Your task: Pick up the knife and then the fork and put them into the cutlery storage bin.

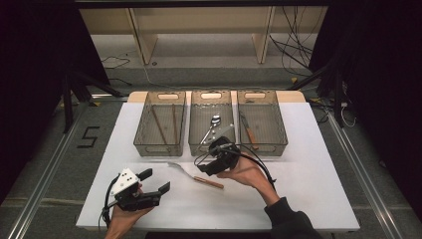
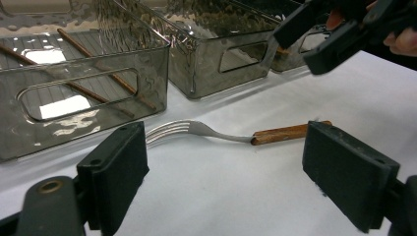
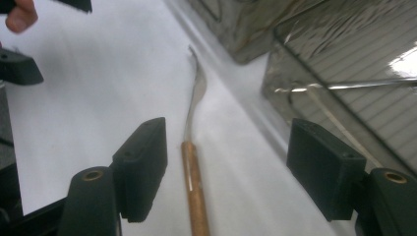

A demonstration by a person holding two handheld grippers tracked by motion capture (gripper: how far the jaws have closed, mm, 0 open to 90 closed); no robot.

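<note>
the fork [image 1: 195, 176] lies flat on the white desk [image 1: 298, 189], just in front of the three smoky plastic bins, its metal tines toward the left bin [image 1: 160, 122] and its copper-coloured handle pointing toward the person's right. the right hand-held gripper [image 1: 211, 158] hovers over the fork near the front of the middle bin [image 1: 211, 124], its jaws spread wide with nothing gripped; in the right gripper view the fork [image 3: 193, 162] runs up between the two black pads, clear of both. the left hand-held gripper [image 1: 155, 181] rests low at the near left of the desk, jaws also wide and empty, aimed at the fork [image 2: 236, 135]. a spoon [image 1: 213, 124] lies in the middle bin, chopsticks [image 1: 166, 124] in the left one, and a knife [image 1: 249, 130] in the right bin [image 1: 261, 122].
</note>
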